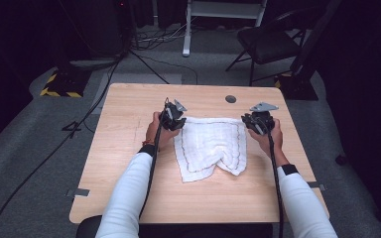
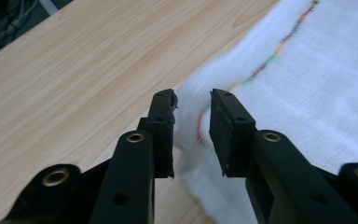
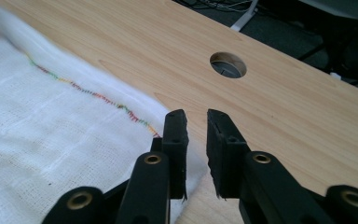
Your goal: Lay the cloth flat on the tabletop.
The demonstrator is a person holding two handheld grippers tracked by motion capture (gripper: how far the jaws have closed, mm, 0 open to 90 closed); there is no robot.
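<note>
Grey carpet around wooden table, dark room; chair and cables beyond far edge. We see white cloth with coloured stitched border lying rumpled mid-table, toward far edge. Cable hole near far edge, clear of cloth. Left gripper at cloth's far-left corner, jaws parted, cloth edge bunched in gap, not clamped. Right gripper at far-right corner, jaws slightly apart, cloth corner under left jaw, gap over bare wood.
</note>
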